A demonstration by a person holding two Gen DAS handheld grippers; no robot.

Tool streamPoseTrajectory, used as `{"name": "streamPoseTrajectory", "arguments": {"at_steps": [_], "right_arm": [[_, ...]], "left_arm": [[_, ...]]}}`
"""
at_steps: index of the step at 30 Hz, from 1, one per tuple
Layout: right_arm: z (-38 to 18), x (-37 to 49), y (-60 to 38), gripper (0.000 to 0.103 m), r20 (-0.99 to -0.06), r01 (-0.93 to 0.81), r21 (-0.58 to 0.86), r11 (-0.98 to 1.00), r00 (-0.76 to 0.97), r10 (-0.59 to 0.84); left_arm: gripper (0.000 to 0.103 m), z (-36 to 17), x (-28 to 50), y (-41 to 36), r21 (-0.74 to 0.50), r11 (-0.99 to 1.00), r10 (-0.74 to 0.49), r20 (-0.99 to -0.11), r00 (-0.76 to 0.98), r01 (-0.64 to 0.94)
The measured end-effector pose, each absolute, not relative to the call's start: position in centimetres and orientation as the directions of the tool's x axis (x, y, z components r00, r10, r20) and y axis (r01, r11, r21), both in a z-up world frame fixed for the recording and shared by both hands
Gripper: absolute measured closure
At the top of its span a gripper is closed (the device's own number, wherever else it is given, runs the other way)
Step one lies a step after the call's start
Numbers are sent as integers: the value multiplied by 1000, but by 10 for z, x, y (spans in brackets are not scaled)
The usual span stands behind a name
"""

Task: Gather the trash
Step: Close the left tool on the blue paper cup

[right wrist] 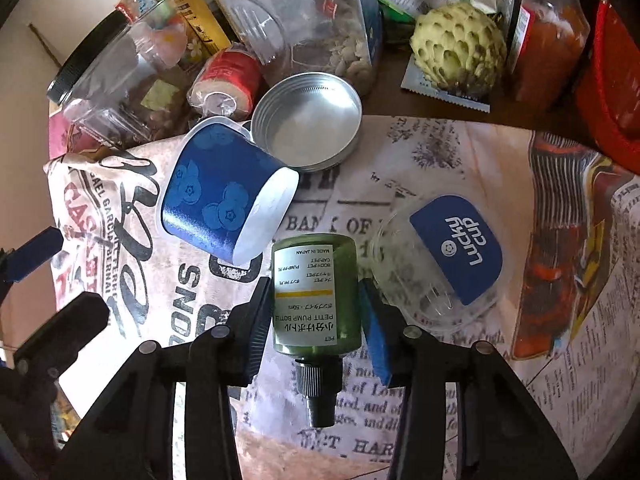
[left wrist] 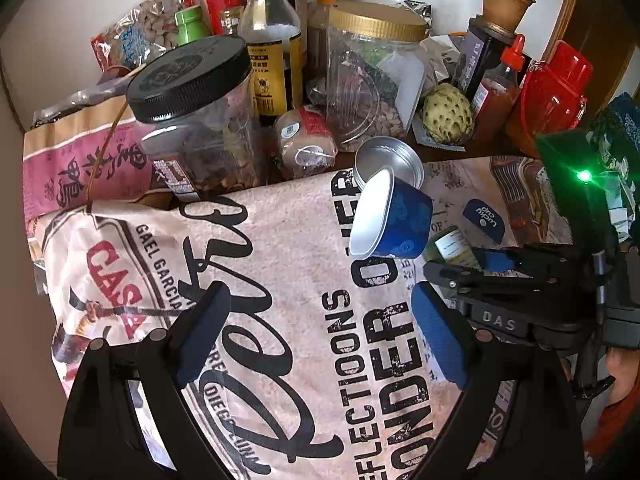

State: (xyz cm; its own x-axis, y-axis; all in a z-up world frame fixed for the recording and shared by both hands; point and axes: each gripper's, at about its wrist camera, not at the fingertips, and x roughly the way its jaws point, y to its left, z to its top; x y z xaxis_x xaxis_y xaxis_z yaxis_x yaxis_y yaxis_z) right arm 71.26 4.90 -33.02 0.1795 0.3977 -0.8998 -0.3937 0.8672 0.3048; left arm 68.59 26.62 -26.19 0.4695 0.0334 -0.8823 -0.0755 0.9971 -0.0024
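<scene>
Under both grippers spreads a printed tablecloth (left wrist: 288,248), its lettering cut off by the frame edges and by the black finger arms. Beyond the left gripper (left wrist: 320,336), at the cloth's far edge, stands a crowd of jars, bottles and packets; a black-lidded jar (left wrist: 196,92) and a gold-lidded jar (left wrist: 372,80) hide much of what is behind them. Ahead and slightly right of the left gripper lies a blue cup (left wrist: 392,220) on its side, its rim against a shallow metal lid (left wrist: 386,162). The left gripper's jaws stand wide apart over bare cloth, nothing between them. Just right of the right gripper (right wrist: 314,312) sits a clear plastic lid with a blue label (right wrist: 440,264), its edges hard to make out. Between the right gripper's pads lies a small green pump bottle (right wrist: 314,292), nozzle pointing back toward the camera; both pads sit against its sides, gripping it. In the left wrist view that bottle is mostly hidden behind the right gripper's fingers.
</scene>
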Motion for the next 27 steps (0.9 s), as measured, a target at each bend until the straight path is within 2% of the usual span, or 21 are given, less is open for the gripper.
{"name": "streamPoseTrajectory", "arguments": {"at_steps": [8,15,16,17,18,19,20,22,27], "right_arm": [[-292,694,10,64,-884,-293,296,909,277,377],[-256,683,-49,64,-855,-162,326,931,369,363],[-252,683,-56,64,-853,-148,327,933,379,359],[-249,682,-64,64,-850,-135,327,935,390,354],[-247,681,-70,64,-847,-126,328,936,399,351],[-245,679,-71,64,-846,-119,328,937,405,347],[-245,680,-72,64,-844,-111,328,938,411,344],[-241,676,-83,64,-840,-96,332,939,422,340],[-232,669,-101,64,-827,-85,339,937,447,340]], "left_arm": [[11,-274,707,243,-9,1000,-6,-888,460,-4],[11,-297,738,214,60,998,44,-877,478,17],[16,-300,742,212,68,998,54,-876,479,13],[26,-304,746,209,80,997,62,-876,478,16],[31,-306,749,207,86,996,66,-878,473,20],[42,-310,752,205,103,994,80,-881,466,24],[58,-311,753,204,111,994,86,-882,464,25],[60,-311,755,203,107,994,87,-885,457,19],[60,-283,737,208,-9,1000,2,-869,495,-20]]}}
